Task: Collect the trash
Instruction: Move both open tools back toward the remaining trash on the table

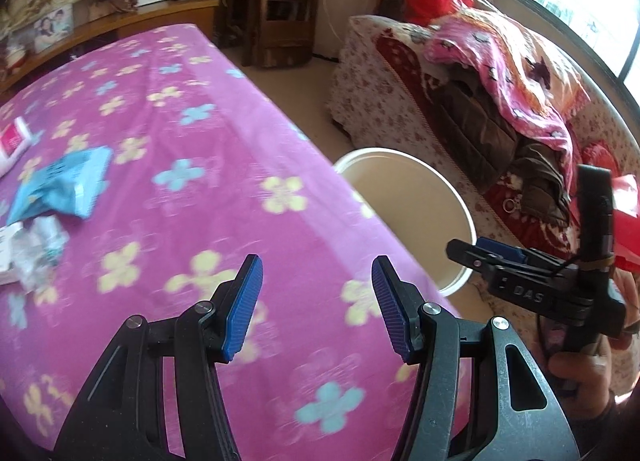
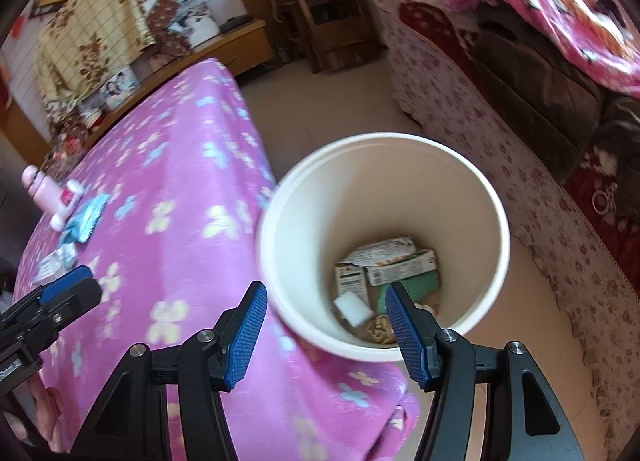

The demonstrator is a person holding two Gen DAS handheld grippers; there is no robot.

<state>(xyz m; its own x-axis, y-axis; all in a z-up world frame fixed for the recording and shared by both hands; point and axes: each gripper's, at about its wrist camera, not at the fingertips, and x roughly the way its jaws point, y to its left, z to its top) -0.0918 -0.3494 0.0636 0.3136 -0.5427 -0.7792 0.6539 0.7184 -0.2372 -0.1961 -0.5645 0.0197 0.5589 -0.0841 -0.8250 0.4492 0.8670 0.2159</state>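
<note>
The right gripper (image 2: 324, 327) is held with jaws apart and empty over a white bucket (image 2: 496, 229), in which cartons (image 2: 390, 261) and a white sponge (image 2: 352, 308) are seen beside a pink-covered table (image 2: 168, 189).

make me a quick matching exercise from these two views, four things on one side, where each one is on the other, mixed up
Things:
1. blue wrapper
2. white foam block
3. pink blanket
4. white bucket

Places:
A. on the floor beside the purple flowered bedspread
B. draped over the flowered sofa
C. lying on the purple flowered bedspread
D. at the bottom of the bucket, among cartons

Pairs: 1-C, 2-D, 3-B, 4-A
</note>
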